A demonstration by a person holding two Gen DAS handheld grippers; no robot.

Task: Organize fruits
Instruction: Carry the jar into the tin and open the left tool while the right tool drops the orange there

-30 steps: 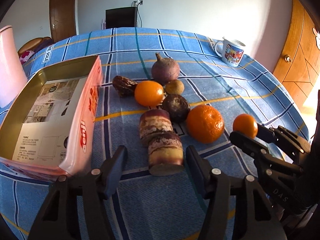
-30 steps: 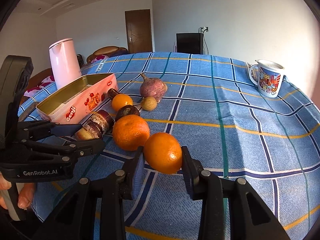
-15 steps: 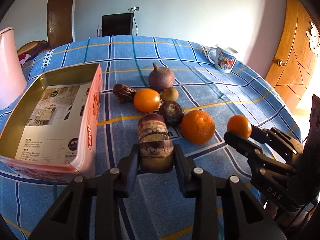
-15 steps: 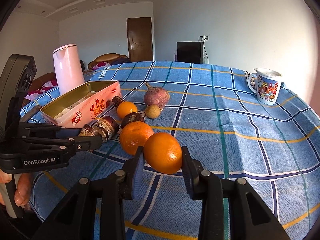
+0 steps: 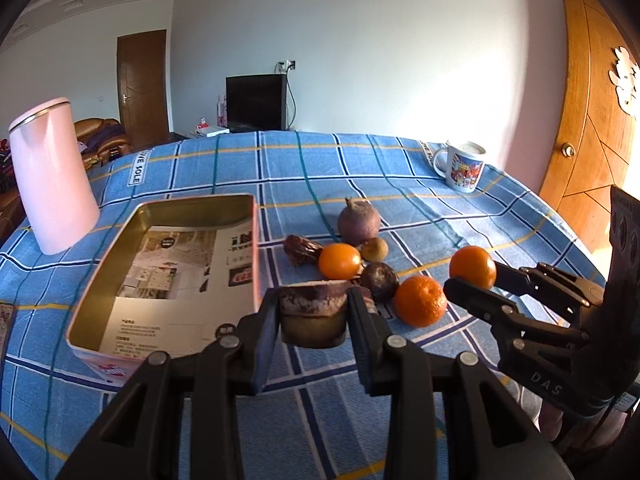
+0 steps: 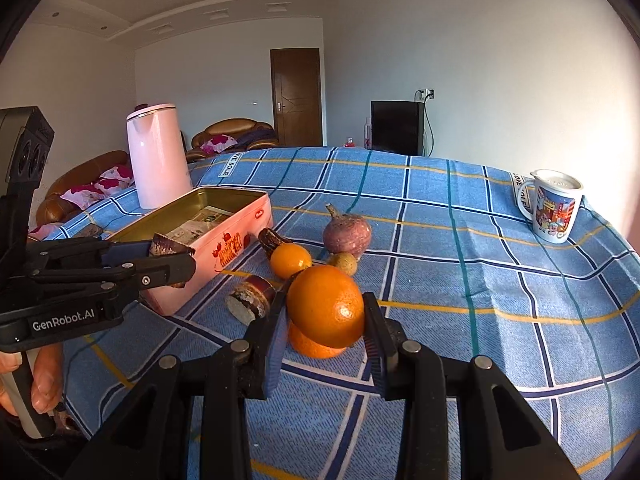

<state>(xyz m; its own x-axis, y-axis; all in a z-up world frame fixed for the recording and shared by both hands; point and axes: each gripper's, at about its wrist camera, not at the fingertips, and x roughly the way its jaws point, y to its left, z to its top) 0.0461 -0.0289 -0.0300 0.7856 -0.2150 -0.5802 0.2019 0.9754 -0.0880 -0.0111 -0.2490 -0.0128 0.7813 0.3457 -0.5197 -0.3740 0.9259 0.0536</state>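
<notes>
In the left wrist view, the left gripper (image 5: 313,320) at lower centre is clenched on a cut chunk (image 5: 313,314), lifted beside the tin (image 5: 160,208) at left. In the right wrist view, the right gripper (image 6: 325,330) at lower centre grasps an orange (image 6: 325,312) above another orange (image 6: 312,346) on the cloth (image 6: 480,280)

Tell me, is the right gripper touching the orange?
Touching. In the right wrist view both fingers of the right gripper press the orange at its sides.

White walls (image 6: 500,60) enclosed the room, sunlit at the right of the left wrist frame beside a wooden door (image 5: 592,120). A dark brown door (image 6: 297,96) stood at centre, a black television (image 6: 397,128) right of it, a brown sofa (image 6: 232,138) with floral cushions left.
</notes>
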